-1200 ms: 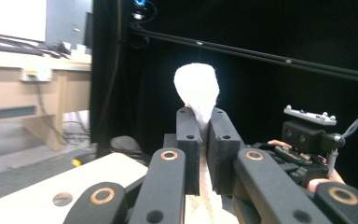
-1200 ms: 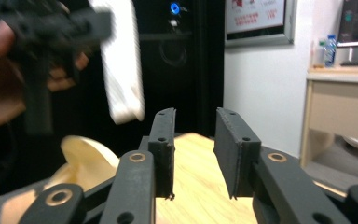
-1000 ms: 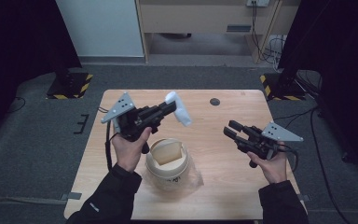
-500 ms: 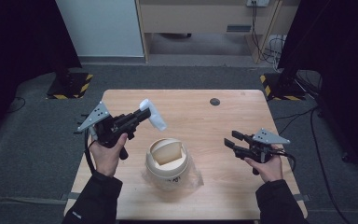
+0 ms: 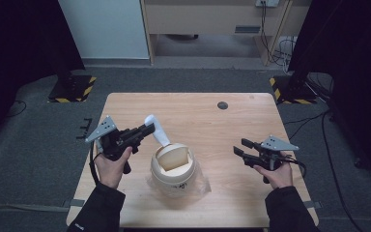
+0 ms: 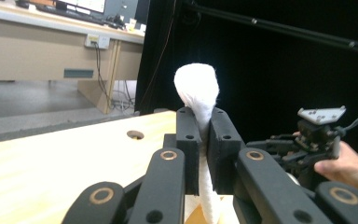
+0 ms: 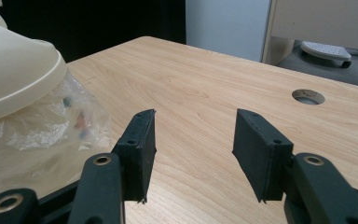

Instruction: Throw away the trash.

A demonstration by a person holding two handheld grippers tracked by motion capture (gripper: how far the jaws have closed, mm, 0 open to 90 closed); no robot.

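A cream bin point(image 5: 172, 169) with a swing lid stands on the near middle of the table, with a clear plastic bag point(image 5: 200, 186) around its base. Just left of it and above its rim, my left gripper point(image 5: 149, 129) is shut on a white tissue point(image 5: 158, 133). In the left gripper view the tissue point(image 6: 196, 86) sticks up from between the pressed jaws of the left gripper point(image 6: 203, 123). My right gripper point(image 5: 239, 146) rests low to the right of the bin. Its jaws have just been opening, and the right gripper point(image 7: 193, 140) has nothing between them. The bin point(image 7: 14, 70) lies to its left.
The wooden table point(image 5: 198, 116) has a round cable hole point(image 5: 222, 105) near its far edge. Bare wood lies beyond and to the right of the bin. Black-and-yellow striped bases point(image 5: 72, 89) stand on the floor at both far corners.
Both hands have sunk toward the table. The left one moved left and nearer with the tissue. The right jaws stand wider than a second ago.
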